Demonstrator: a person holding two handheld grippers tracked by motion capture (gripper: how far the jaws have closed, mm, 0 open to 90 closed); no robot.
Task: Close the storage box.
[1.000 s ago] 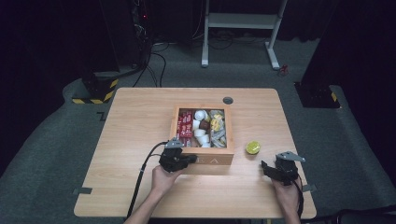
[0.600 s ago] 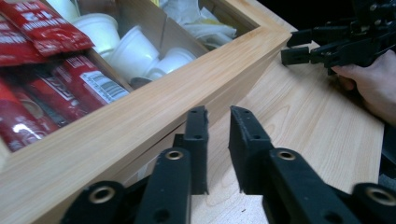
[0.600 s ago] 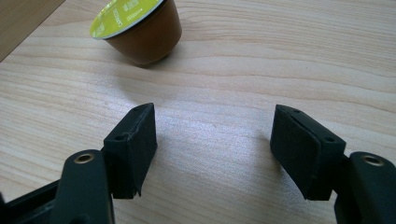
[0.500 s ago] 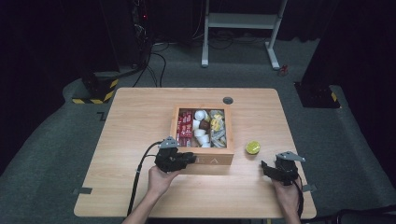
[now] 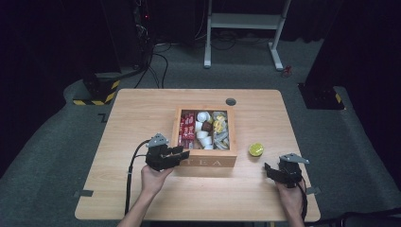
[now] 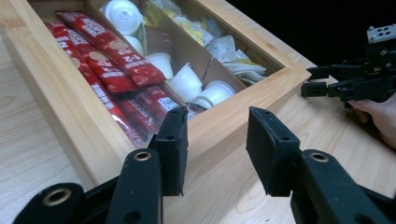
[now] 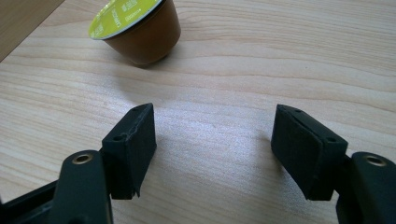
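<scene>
A wooden box marked TEA stands mid-table. Its compartments hold red sachets, white capsules and pale packets. My left gripper hovers at the box's front left corner. Its jaws have just been opening, and in the left gripper view they stand apart with nothing gripped and the box wall just beyond them. A brown capsule with a lime-green lid sits on the table right of the box. My right gripper rests open near the front right, a little short of that capsule.
A round grey grommet sits near the table's far edge. The left gripper's cable trails back over the front edge. Dark floor, cables and a white frame lie beyond the table. The other hand's gripper shows at the right of the left gripper view.
The left gripper has drawn back to the left from the box's front corner and lifted slightly, and its jaws have opened. The right gripper has stayed where it was.
</scene>
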